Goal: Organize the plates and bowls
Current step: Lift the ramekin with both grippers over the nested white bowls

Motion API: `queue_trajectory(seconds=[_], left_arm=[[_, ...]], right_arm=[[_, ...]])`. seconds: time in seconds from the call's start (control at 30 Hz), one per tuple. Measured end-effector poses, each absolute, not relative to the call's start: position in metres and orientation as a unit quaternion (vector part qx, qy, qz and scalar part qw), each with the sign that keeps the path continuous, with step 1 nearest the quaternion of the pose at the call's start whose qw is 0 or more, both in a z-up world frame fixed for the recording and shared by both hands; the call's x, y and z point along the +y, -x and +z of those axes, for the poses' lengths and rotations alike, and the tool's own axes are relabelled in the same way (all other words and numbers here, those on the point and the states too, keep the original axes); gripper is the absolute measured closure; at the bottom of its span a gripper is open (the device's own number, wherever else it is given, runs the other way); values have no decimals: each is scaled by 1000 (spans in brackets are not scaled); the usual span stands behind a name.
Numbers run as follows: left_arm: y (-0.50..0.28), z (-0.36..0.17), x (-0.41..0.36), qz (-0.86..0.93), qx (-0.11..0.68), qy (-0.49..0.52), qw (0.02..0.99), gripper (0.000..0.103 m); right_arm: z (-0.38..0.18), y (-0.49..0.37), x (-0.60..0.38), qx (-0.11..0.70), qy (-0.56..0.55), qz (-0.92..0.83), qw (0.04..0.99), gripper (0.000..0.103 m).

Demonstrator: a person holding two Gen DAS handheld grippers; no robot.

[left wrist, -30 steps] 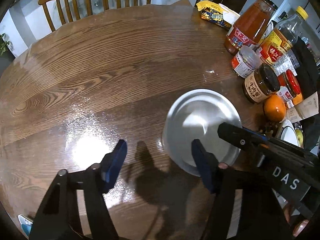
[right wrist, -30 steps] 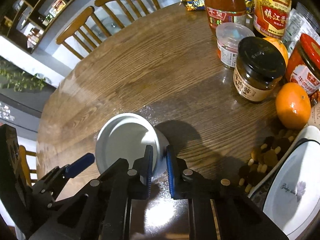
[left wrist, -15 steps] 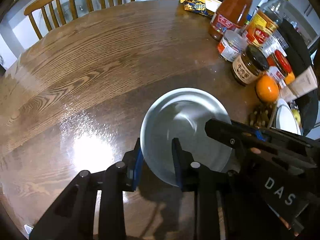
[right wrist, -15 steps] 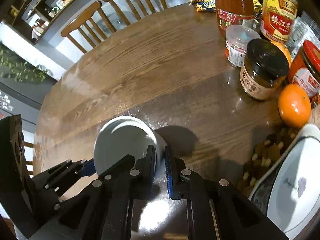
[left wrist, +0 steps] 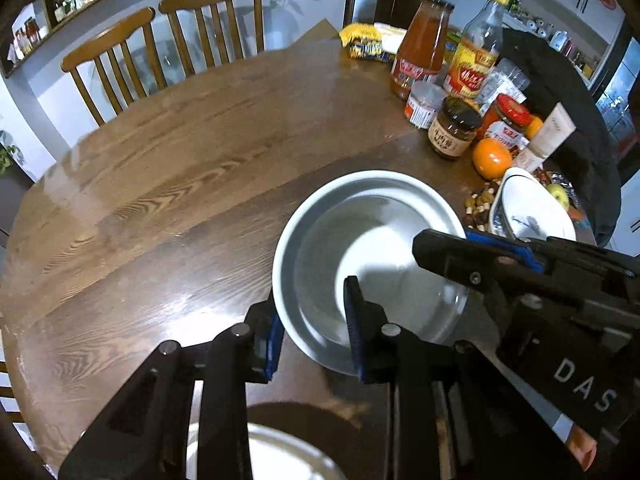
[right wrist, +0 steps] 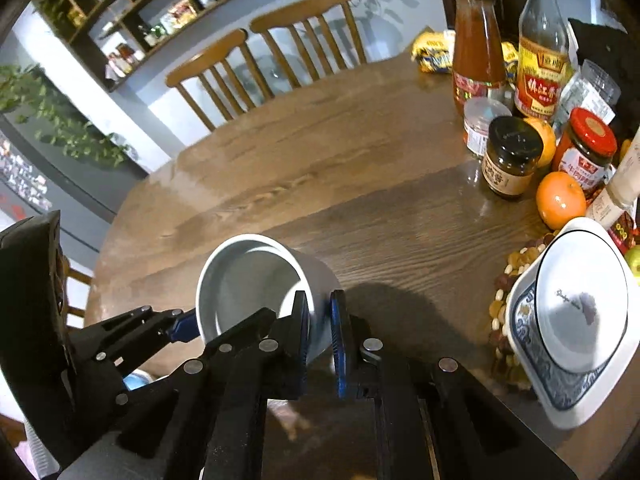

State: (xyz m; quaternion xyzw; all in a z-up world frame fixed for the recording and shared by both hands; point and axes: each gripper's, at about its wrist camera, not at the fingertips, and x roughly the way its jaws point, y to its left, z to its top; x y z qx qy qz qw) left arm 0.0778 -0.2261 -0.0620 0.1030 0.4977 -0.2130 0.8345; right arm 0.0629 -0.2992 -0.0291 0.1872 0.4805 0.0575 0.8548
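Note:
A pale grey bowl (left wrist: 372, 256) hangs tilted above the wooden table (left wrist: 160, 200), held from two sides. My left gripper (left wrist: 314, 328) is shut on the bowl's near rim, one finger inside and one outside. My right gripper (right wrist: 320, 328) is shut on the opposite wall of the same bowl (right wrist: 248, 280), and it shows in the left wrist view as a black arm (left wrist: 472, 268) across the rim. A white dish (left wrist: 280, 456) lies under my left gripper, mostly hidden. At the right, a white bowl (right wrist: 580, 312) sits in a blue-patterned square dish (right wrist: 524, 320).
Jars and bottles (right wrist: 512, 156), oranges (right wrist: 560, 200) and loose nuts (right wrist: 504, 280) crowd the table's right side. Two wooden chairs (left wrist: 160, 44) stand at the far edge. Bare wood (right wrist: 320, 168) spreads across the middle and left.
My left gripper closed on the bowl's rim. Both grippers then rose and drew back with the bowl, bringing the white dish below into view.

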Motion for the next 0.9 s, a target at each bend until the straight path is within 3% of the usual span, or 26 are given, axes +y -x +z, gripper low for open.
queue_trajectory(seconds=[0.43, 0.9], left_arm=[[-14, -24, -182, -211, 449, -93, 863, 79], [30, -19, -140, -184, 428, -89, 881, 79]], right_arm=[[13, -7, -257, 447, -157, 73, 878, 90], [16, 33, -211, 444, -141, 102, 879, 90]])
